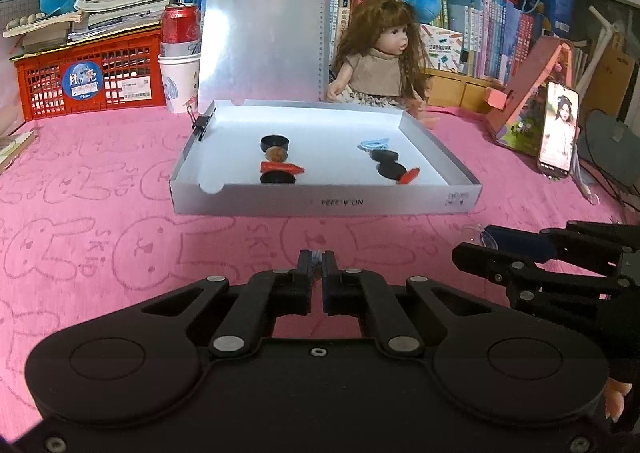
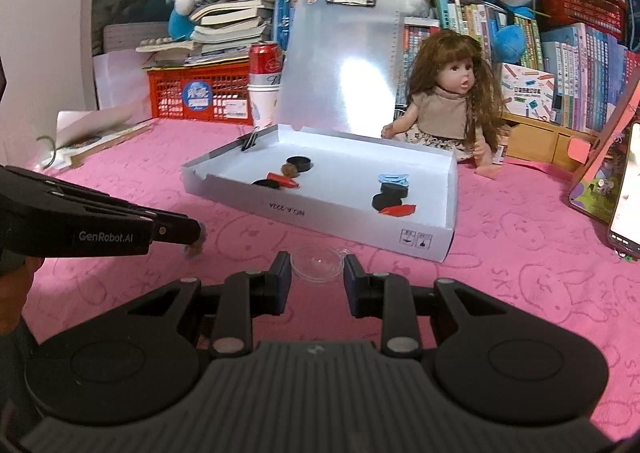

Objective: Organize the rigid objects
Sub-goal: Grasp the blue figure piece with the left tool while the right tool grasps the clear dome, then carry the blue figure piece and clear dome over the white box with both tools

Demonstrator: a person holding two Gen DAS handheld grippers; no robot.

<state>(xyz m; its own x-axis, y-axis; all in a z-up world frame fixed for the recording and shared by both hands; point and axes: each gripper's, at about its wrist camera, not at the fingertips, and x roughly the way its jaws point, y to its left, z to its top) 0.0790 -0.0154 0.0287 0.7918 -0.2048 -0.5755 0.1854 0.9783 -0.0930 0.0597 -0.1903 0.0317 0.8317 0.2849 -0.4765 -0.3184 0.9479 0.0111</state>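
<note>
An open white box [image 1: 320, 203] [image 2: 320, 219] lies on the pink cloth, lid up. Inside on the left are black caps [image 1: 275, 141], a brown nut and a red piece [image 1: 282, 168]; on the right a blue piece [image 1: 374, 143], black discs [image 1: 388, 168] and a red piece [image 2: 398, 209]. My left gripper [image 1: 316, 265] is shut on a small brownish object, seen at its tips in the right wrist view [image 2: 195, 249]. My right gripper [image 2: 317, 273] is open around a clear plastic dish [image 2: 318, 263] on the cloth; it also shows in the left wrist view [image 1: 492, 241].
A doll [image 1: 384, 61] sits behind the box. A red crate [image 1: 92, 81] with books, a red can [image 1: 180, 29] on a paper cup, a phone [image 1: 558, 129] on a pink stand, shelves of books and plush toys line the back.
</note>
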